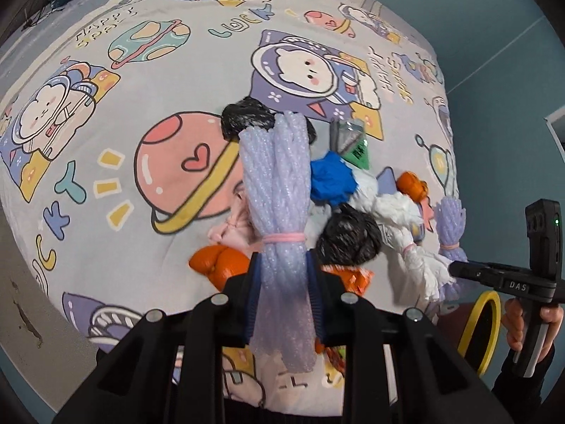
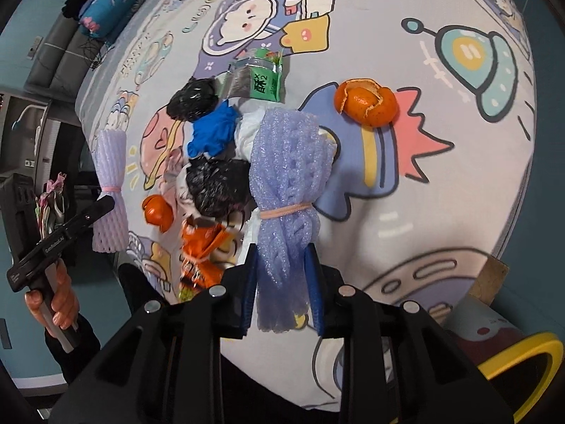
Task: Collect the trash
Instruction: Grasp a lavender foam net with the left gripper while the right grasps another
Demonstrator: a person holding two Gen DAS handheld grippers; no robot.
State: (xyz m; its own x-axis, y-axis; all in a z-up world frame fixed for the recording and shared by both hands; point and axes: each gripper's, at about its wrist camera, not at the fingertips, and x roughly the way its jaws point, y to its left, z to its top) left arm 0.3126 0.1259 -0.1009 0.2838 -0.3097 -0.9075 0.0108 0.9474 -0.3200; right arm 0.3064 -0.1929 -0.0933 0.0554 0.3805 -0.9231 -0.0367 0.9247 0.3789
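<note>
1. Left wrist view: the left gripper (image 1: 284,296) is clamped on a lilac foam-net bundle tied with a pink rubber band (image 1: 279,190), held above the cartoon-print bedsheet (image 1: 106,162). Beneath lie a crumpled blue wrapper (image 1: 332,178), black plastic wads (image 1: 348,235) and orange peel (image 1: 215,265).
2. Right wrist view: the right gripper (image 2: 284,282) grips a second lilac foam-net bundle (image 2: 289,173), beside a peeled mandarin skin (image 2: 367,102) and a green sachet (image 2: 263,79). A yellow-rimmed bin (image 2: 522,357) stands at lower right.
</note>
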